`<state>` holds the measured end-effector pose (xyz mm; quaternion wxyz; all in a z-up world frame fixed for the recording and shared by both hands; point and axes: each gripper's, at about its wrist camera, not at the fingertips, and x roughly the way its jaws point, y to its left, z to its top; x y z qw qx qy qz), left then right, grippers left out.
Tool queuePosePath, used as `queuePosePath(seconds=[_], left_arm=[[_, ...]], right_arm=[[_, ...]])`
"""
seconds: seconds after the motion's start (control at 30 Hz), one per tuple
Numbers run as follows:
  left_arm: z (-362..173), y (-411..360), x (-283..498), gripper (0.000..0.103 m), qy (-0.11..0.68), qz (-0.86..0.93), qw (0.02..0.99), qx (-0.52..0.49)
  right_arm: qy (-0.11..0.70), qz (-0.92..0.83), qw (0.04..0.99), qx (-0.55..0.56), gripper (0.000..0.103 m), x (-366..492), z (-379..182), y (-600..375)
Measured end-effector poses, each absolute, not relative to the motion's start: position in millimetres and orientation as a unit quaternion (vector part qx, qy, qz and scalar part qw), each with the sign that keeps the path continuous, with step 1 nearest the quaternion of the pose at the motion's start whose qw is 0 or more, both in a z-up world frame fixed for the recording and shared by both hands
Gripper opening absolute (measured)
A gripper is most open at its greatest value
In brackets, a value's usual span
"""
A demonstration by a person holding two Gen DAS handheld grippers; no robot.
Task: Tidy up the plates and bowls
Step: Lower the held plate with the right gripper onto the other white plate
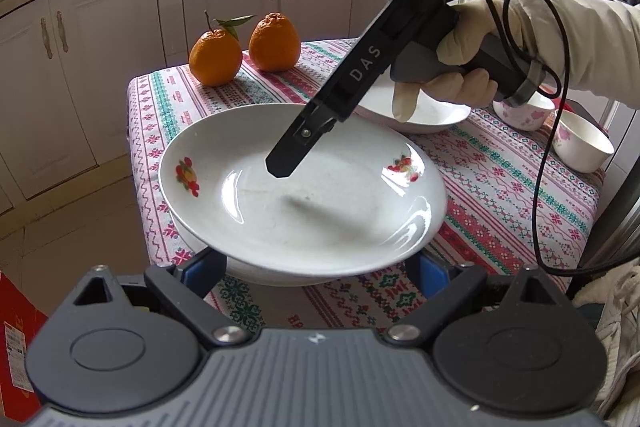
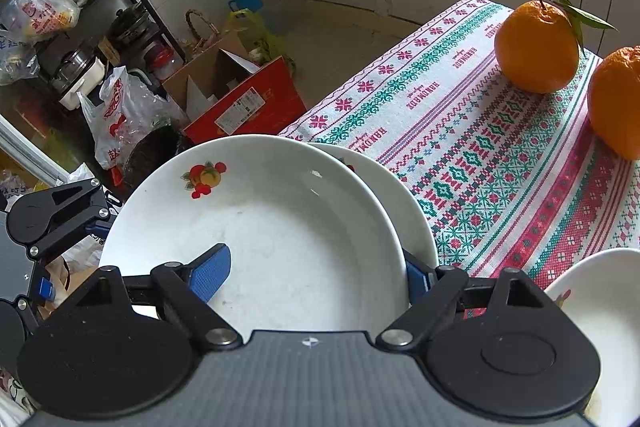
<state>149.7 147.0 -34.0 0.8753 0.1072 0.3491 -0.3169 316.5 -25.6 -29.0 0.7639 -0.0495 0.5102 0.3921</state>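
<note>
A white plate with fruit prints [image 1: 304, 187] sits on top of a second white plate [image 1: 280, 277] at the near left edge of the table. In the right wrist view the top plate [image 2: 272, 227] overlaps the lower one [image 2: 400, 211]. My right gripper [image 2: 316, 271] is open: its left blue finger [image 2: 212, 271] lies inside the top plate, and the right finger [image 2: 416, 275] is outside its rim. In the left wrist view its finger [image 1: 288, 155] hovers over the plate. My left gripper [image 1: 316, 267] is open, its blue fingers [image 1: 196, 267] wide apart under the plates' near rim.
A third white plate [image 1: 420, 111] lies farther back, partly behind my right hand. Two white bowls with pink flowers [image 1: 580, 143] stand at the table's right edge. Two oranges [image 1: 248, 51] stand at the far left corner. Boxes and bags [image 2: 240, 99] crowd the floor left of the table.
</note>
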Motion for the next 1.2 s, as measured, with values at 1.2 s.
queuePosePath(seconds=[1.2], left_arm=[[-35, 155, 150, 0.096, 0.363, -0.296, 0.880, 0.083]], right_arm=[[0.505, 0.392, 0.768, -0.037, 0.090, 313, -29, -33]])
